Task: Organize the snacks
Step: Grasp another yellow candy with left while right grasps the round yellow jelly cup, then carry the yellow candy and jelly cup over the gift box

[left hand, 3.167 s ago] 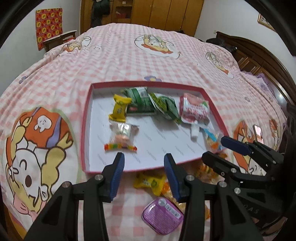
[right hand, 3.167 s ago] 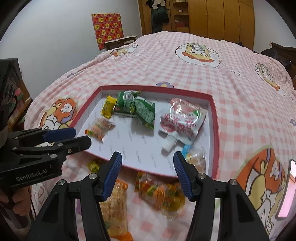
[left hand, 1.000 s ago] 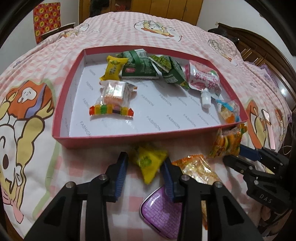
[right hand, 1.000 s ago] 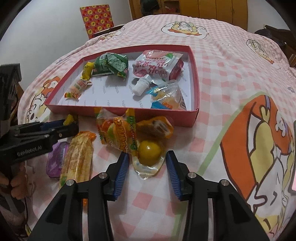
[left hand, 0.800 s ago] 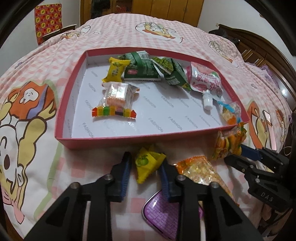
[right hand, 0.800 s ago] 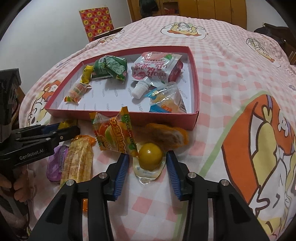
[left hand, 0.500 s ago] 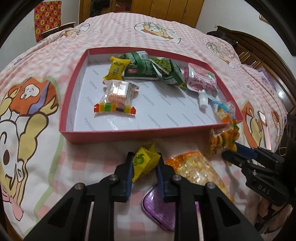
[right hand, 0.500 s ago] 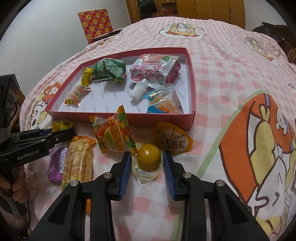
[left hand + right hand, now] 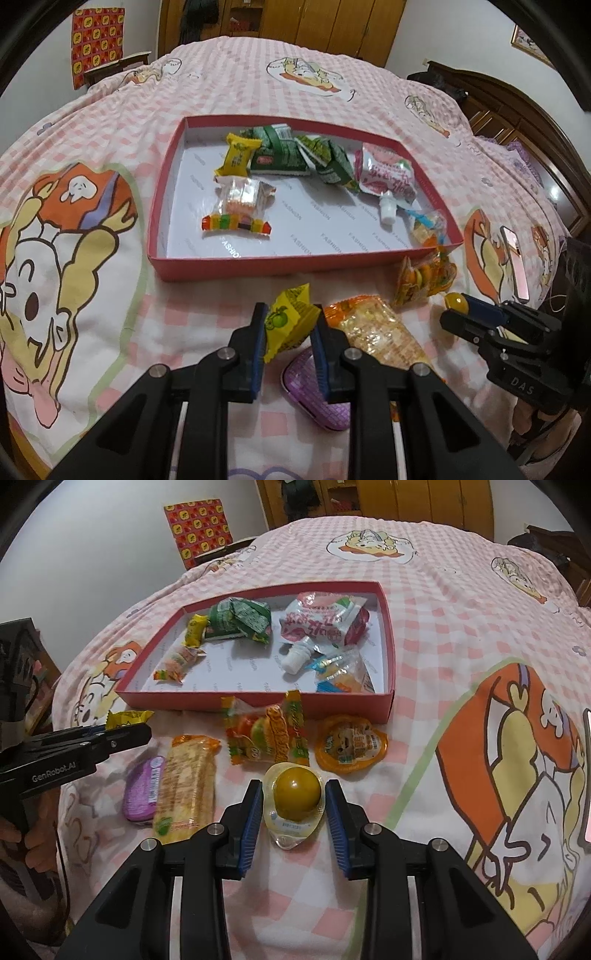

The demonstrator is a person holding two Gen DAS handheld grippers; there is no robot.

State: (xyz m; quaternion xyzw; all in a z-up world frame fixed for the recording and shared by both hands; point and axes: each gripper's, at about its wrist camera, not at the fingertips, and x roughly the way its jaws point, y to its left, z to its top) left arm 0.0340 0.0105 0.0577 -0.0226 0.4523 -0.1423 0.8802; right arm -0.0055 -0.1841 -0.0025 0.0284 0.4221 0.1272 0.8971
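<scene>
Pink-checked cotton bedding (image 9: 229,74) carries the whole job, with a shallow red cardboard tray lined in white paper (image 9: 236,266) lying in the middle of it.

Left side: the left gripper (image 9: 290,332) is pinched on a small yellow foil sweet packet with a green apple print (image 9: 288,319), held by its middle and apparently lifted clear of the bedding just short of the tray's near wall; judged ready to carry over that wall. Its jaws have just been closing, the packet between them throughout. A second ago the packet lay flat on the cover between spread jaws.

Centre, loose on the bedding: a purple plastic jelly tub (image 9: 142,794), a long orange cracker packet (image 9: 188,786), a burger-print gummy bag (image 9: 267,734) and a round orange-lidded cup (image 9: 351,744). All remain outside the tray.

Right side: the right gripper (image 9: 293,812) is clamped on a clear blister cup holding a yellow-brown ball (image 9: 295,801), gripped across its widest part. Its jaws have also just been closing on that cup, which was unclamped a second ago. It sits near the tray's right front corner.
</scene>
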